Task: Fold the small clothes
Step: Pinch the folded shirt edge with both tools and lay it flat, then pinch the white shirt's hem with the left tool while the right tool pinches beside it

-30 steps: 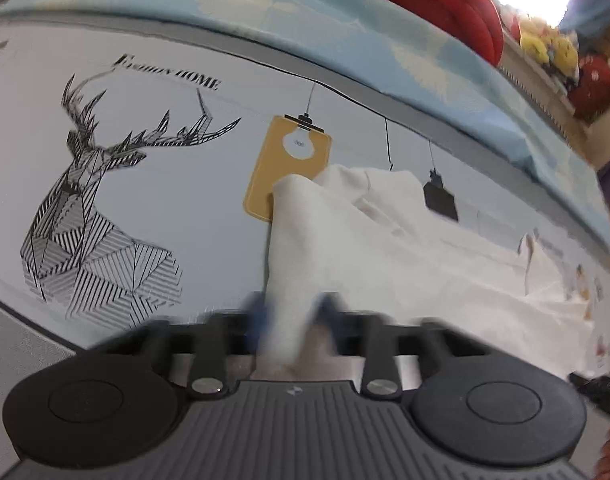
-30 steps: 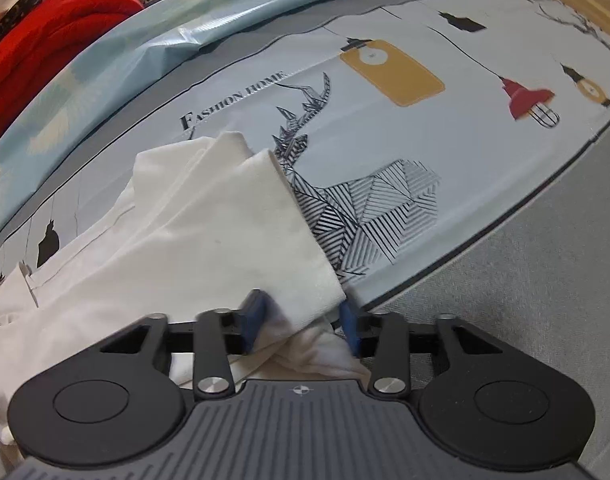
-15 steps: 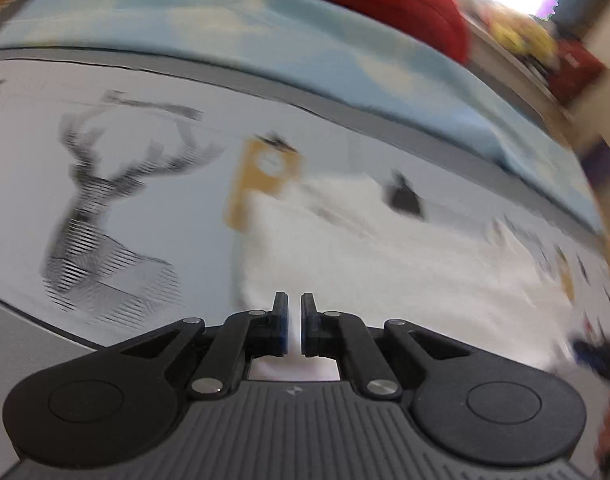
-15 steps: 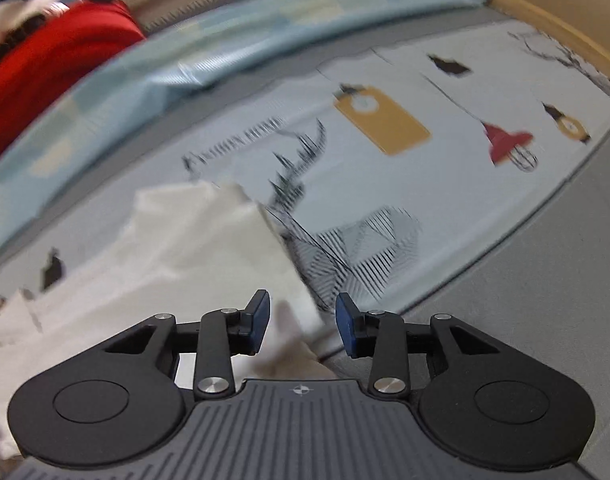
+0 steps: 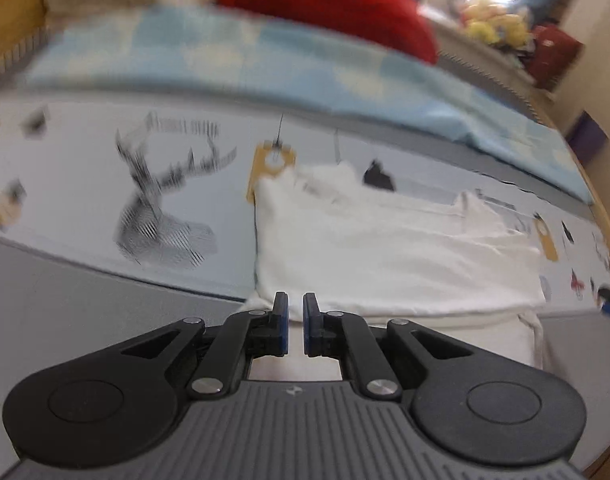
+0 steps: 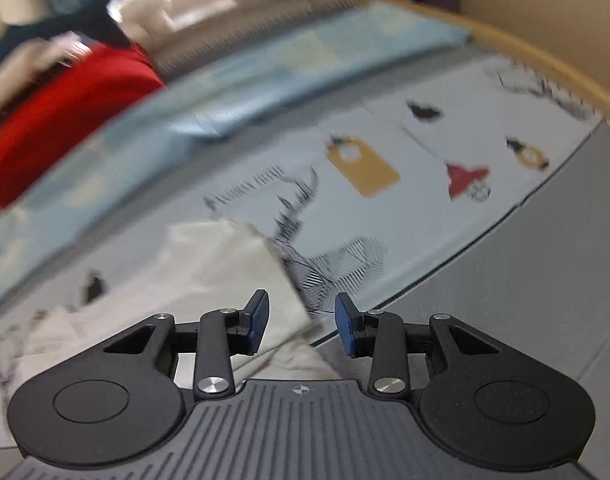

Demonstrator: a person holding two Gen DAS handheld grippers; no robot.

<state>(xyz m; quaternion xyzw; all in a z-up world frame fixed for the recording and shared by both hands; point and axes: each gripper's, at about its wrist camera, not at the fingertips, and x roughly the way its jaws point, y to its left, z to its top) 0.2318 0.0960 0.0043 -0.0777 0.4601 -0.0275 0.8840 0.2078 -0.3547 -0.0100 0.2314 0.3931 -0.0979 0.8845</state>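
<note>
white garment point(image 5: 385, 248) lies flat on printed bed sheet point(image 5: 85, 200), long axis running rightward. left hand-held gripper point(image 5: 295, 322) nearly together, empty, at near-left corner. right hand-held gripper point(image 6: 301, 322) apart, empty, over same end.

Ahead of our left gripper point(image 5: 295, 322) the white garment point(image 5: 385, 256) fills the way; on its left side we see bare printed sheet point(image 5: 77, 200).
</note>
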